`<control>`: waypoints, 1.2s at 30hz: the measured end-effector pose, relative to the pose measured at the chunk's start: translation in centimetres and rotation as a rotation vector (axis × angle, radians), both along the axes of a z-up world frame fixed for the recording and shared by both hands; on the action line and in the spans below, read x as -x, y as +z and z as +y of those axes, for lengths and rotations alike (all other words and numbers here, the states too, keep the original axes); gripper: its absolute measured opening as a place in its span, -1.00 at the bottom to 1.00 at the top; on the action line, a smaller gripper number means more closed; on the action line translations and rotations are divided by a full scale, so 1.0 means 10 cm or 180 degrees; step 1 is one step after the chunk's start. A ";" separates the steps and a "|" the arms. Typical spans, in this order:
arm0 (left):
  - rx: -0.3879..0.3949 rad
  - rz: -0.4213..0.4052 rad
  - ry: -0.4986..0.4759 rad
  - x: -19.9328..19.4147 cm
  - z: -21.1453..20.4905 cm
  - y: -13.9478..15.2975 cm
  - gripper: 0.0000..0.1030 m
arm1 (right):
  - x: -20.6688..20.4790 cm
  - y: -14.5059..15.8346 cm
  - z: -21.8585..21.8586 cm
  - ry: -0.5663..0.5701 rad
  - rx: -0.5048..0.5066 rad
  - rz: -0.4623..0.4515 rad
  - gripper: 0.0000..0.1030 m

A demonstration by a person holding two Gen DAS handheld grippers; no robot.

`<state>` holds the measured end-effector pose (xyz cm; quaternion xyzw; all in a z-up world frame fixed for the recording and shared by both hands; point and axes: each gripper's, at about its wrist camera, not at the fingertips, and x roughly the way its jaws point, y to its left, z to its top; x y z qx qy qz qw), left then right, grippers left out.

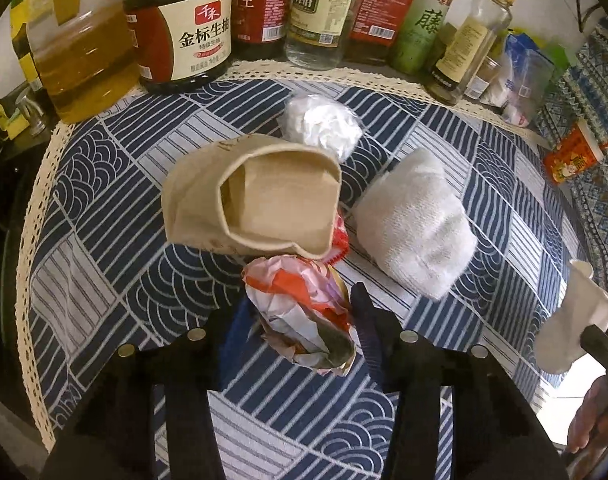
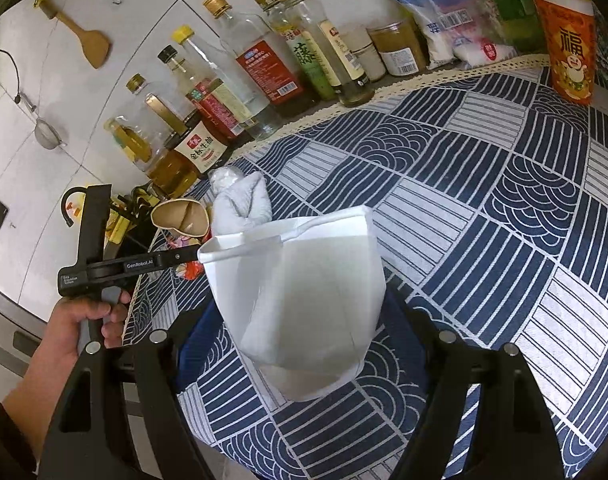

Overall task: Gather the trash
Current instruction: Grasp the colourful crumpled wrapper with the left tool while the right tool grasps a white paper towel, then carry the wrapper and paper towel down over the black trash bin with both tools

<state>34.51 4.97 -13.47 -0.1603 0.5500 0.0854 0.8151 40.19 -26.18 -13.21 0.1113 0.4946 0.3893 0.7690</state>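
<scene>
Dim, warm indoor light; strong fisheye bending and dark vignette at the edges; soft overall focus.

On the desk (image 1: 104,208), a crumpled wrapper (image 1: 304,316) sits between the left gripper (image 1: 300,320) fingers. Just behind it lies a tipped paper cup (image 1: 256,200), with a plastic-wrapped wad (image 1: 323,124) behind that and a rolled towel (image 1: 415,220) to the right. Condiment bottles (image 1: 264,12) line the rear edge. The right gripper (image 2: 304,320) holds a paper bag (image 2: 304,292) right of the towel.
</scene>
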 end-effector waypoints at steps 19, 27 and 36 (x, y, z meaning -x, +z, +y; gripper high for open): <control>0.0089 -0.0260 -0.0042 0.66 -0.12 0.36 -0.09 | 0.46 0.24 0.20 0.0133 -0.0011 -0.0118 0.50; 0.0134 -0.0322 -0.0045 1.02 -0.11 0.44 -0.09 | 0.72 0.33 0.36 0.0198 0.0001 -0.0159 0.50; 0.0186 -0.0387 -0.0043 1.53 -0.03 0.51 -0.09 | 1.11 0.43 0.54 0.0262 0.0023 -0.0204 0.50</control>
